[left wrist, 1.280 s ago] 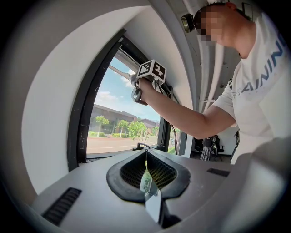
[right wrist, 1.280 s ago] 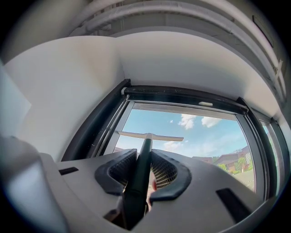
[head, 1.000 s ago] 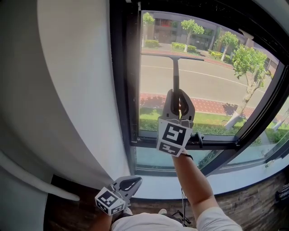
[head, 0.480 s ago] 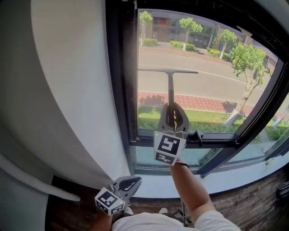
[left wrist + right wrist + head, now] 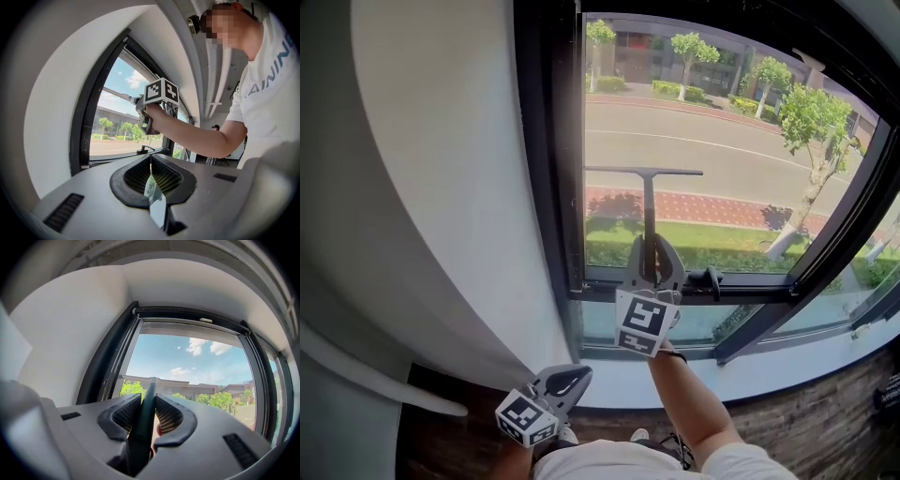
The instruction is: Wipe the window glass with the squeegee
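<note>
A dark T-shaped squeegee (image 5: 648,202) stands upright against the window glass (image 5: 741,150), its blade level across the pane near the left frame. My right gripper (image 5: 652,255) is shut on the squeegee handle (image 5: 144,418), just above the sill. In the right gripper view the handle runs up between the jaws toward the glass (image 5: 197,362). My left gripper (image 5: 567,381) hangs low by the person's waist, shut with nothing in it; in the left gripper view its jaws (image 5: 151,174) meet, and the right gripper (image 5: 143,117) shows ahead at the window.
A black window frame (image 5: 548,159) borders the pane on the left, with a white wall (image 5: 431,187) beside it. A black latch handle (image 5: 711,281) sits on the lower rail. A slanted black mullion (image 5: 834,225) bounds the pane on the right. Dark floor (image 5: 825,422) lies below.
The right gripper has drawn the squeegee down the glass; its blade has dropped from the upper road level to the pavement level. The left gripper has stayed put.
</note>
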The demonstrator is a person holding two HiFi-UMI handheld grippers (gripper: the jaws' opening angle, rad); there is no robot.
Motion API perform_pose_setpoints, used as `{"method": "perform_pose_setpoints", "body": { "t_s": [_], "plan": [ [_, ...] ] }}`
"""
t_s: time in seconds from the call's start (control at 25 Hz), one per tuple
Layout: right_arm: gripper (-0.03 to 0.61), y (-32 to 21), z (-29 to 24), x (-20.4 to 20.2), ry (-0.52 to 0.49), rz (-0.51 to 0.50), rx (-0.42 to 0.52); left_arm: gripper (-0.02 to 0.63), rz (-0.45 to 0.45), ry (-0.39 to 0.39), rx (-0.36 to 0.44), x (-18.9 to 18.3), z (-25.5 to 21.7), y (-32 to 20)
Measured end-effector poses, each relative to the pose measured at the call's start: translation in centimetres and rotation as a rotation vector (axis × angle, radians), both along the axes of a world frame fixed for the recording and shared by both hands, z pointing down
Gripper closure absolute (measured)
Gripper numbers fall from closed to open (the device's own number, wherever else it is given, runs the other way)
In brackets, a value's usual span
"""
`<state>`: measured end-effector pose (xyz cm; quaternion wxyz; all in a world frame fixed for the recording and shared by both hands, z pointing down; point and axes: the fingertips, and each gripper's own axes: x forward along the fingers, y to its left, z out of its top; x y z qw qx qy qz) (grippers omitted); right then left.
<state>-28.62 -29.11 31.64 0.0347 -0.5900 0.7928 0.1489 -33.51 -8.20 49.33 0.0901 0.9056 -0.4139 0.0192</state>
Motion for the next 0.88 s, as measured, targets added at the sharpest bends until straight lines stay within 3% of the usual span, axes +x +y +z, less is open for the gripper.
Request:
{"method": "perform_pose_setpoints", "body": {
  "t_s": [0.88],
  "plan": [
    [0.479, 0.2, 9.3, 0.3, 0.036, 0.013, -0.196, 0.591, -0.013, -0.005, -0.028, -0.6, 1.1, 0.3]
  ]
}}
